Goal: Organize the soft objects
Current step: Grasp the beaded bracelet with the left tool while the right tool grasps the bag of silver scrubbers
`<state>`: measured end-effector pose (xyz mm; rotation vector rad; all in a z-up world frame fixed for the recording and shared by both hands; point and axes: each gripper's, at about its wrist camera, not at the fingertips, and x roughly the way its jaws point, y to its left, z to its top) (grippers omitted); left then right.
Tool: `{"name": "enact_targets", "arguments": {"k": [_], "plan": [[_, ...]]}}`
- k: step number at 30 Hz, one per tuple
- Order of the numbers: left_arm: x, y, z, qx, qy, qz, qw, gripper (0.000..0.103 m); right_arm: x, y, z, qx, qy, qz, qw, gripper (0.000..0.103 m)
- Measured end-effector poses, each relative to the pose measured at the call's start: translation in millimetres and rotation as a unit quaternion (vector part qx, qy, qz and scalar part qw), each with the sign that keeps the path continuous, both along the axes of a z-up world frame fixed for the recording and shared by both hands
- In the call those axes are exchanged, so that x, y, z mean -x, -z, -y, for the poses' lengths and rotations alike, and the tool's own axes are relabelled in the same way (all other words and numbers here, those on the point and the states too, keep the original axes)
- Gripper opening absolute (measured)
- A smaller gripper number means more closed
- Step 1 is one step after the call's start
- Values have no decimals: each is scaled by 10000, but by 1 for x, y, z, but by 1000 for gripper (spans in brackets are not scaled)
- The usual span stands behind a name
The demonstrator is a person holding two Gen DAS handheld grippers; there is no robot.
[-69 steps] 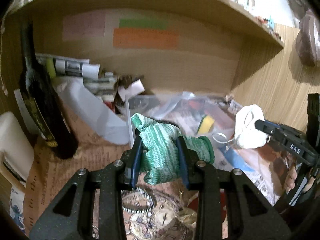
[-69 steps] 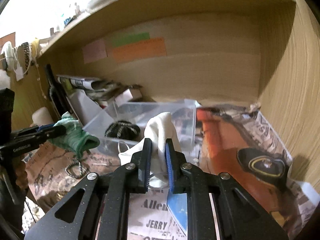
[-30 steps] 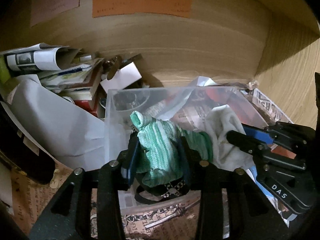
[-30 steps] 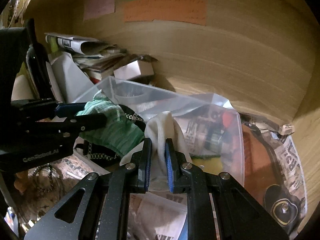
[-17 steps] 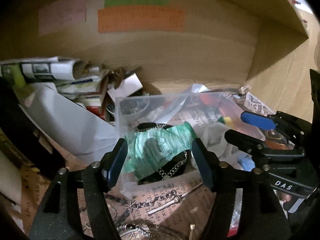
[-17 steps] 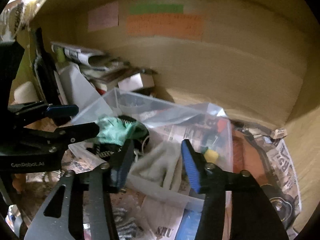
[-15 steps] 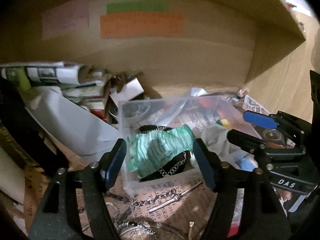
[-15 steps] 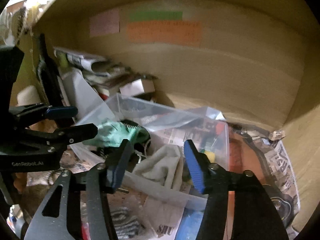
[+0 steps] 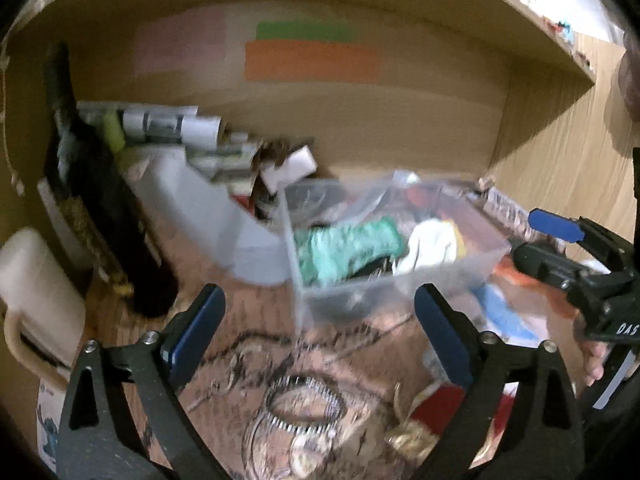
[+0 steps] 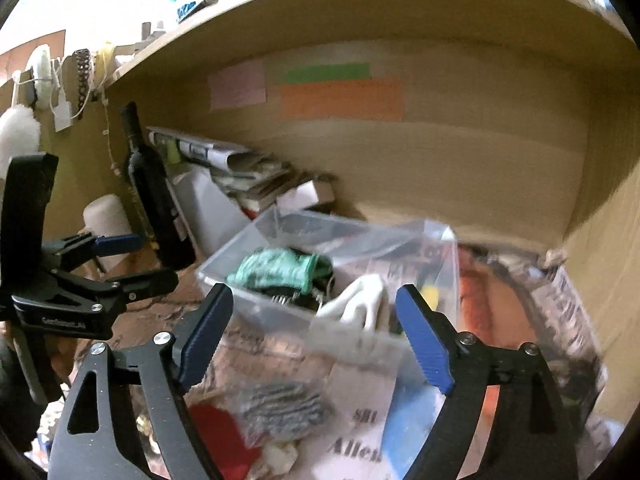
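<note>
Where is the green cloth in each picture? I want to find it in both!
Left wrist view: the green cloth lies in the clear box, just right of centre, beside the white cloth.
Right wrist view: the green cloth lies at the left end of the clear box, left of centre.
Shared landmark: the orange paper on the back wall.

You can't read the orange note [image 10: 342, 98], it's way too blurry. The green cloth [image 10: 280, 270] hides most of that dark thing under it.
</note>
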<state>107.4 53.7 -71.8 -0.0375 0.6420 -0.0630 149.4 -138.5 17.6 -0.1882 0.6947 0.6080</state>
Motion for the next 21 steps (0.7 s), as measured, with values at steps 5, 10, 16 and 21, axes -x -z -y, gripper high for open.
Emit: {"name": "enact_targets", "arguments": {"k": [5,10,16,21], "plan": [[11,31,-10,45,-115,-438,9990,97,7,26,3,3,-21,-471,9989,82],[13,61,-11,42,-110,-830,9965,97,8,51,0,86,-25,-917,9957,82],[10,88,-10,116,-102,-1149,9933,97,9,73,1,102,-109,-1358,9906,82],[9,98,-6,24,-201,-1168,9930,95,8,83,0,174,-92,-1517,9882,82]]}}
